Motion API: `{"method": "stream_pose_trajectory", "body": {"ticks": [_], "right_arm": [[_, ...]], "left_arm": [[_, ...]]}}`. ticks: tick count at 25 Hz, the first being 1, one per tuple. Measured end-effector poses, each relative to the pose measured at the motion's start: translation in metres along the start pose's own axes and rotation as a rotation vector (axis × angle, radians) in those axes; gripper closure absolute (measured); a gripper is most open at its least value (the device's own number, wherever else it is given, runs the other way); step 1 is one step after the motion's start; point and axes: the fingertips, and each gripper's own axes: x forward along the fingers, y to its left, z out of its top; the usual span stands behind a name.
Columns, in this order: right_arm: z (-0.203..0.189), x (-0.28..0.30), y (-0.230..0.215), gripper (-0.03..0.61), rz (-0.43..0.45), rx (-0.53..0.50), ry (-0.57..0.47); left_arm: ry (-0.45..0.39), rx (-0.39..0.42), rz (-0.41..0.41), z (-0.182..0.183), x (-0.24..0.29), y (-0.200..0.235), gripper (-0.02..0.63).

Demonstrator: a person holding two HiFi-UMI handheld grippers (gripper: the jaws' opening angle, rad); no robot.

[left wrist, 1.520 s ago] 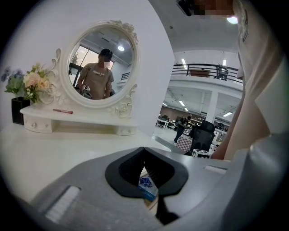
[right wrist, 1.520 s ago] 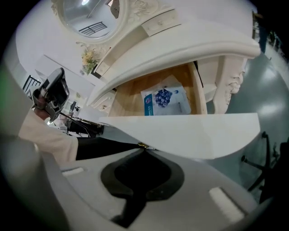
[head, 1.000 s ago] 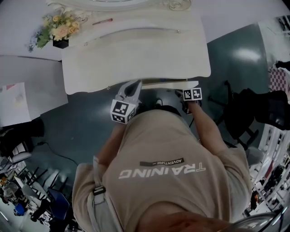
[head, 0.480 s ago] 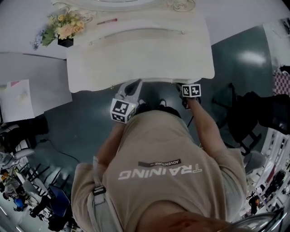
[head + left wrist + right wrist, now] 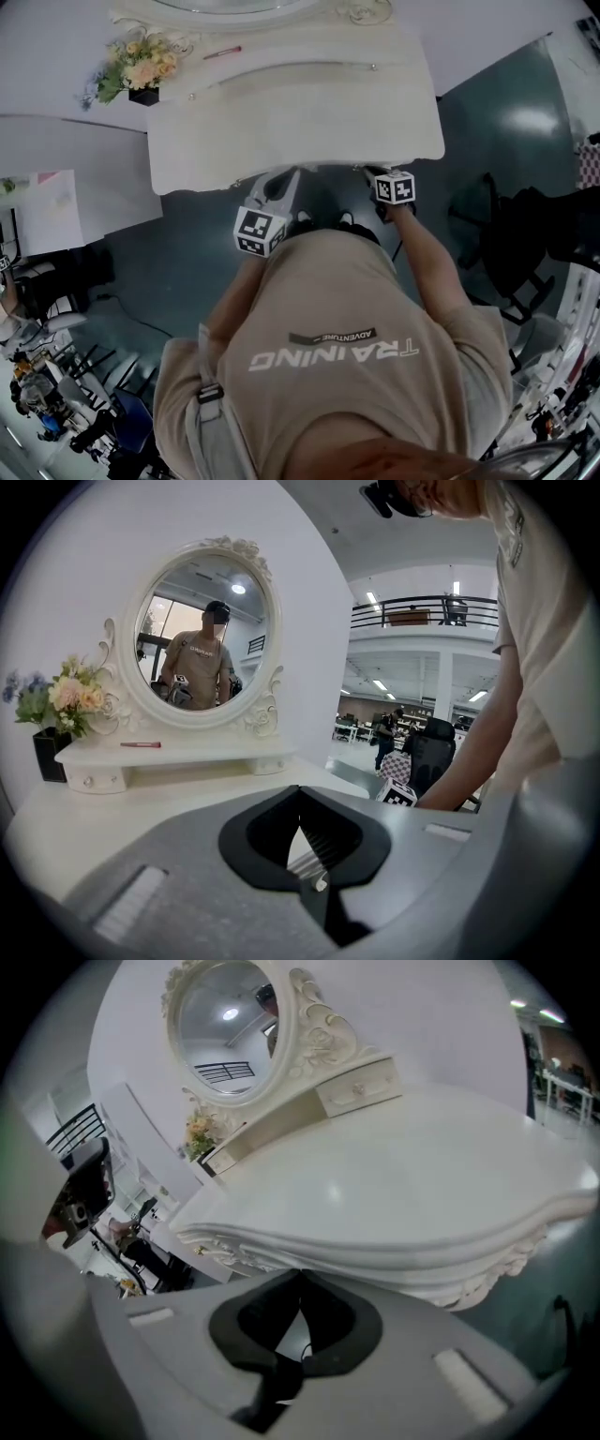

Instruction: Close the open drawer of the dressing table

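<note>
Drawer unseen under table (image 5: 300, 122); my left gripper (image 5: 284, 180) and right gripper (image 5: 373, 174), both pinched together empty, could scuff its edge.

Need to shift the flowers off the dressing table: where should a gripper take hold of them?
Grip the black pot by its two flat sides, coming level from the front. The flowers spread wide above it, so a top approach would likely crush them, and the mirror frame stands close beside it.
</note>
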Motion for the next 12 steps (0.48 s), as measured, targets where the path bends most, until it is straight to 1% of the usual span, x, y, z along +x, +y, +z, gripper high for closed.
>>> {"method": "stream_pose_trajectory", "body": {"ticks": [4,7,10,12], "right_arm": [[0.005,-0.032,0.038,0.574,0.102,-0.195,-0.021],[0.011,-0.074,0.068,0.574,0.144,-0.315,-0.078],[0.026,-0.121,0.088,0.574,0.125,-0.404,-0.161],[0.041,-0.149,0.097,0.574,0.104,-0.425,-0.219]], "left_arm": [[-0.027,0.007,0.002,0.009,0.003,-0.014,0.614],[-0.053,0.010,0.014,0.018,0.003,-0.027,0.614],[-0.078,0.027,0.028,0.030,0.002,-0.038,0.614],[-0.093,0.046,0.034,0.042,-0.002,-0.046,0.614]]}}
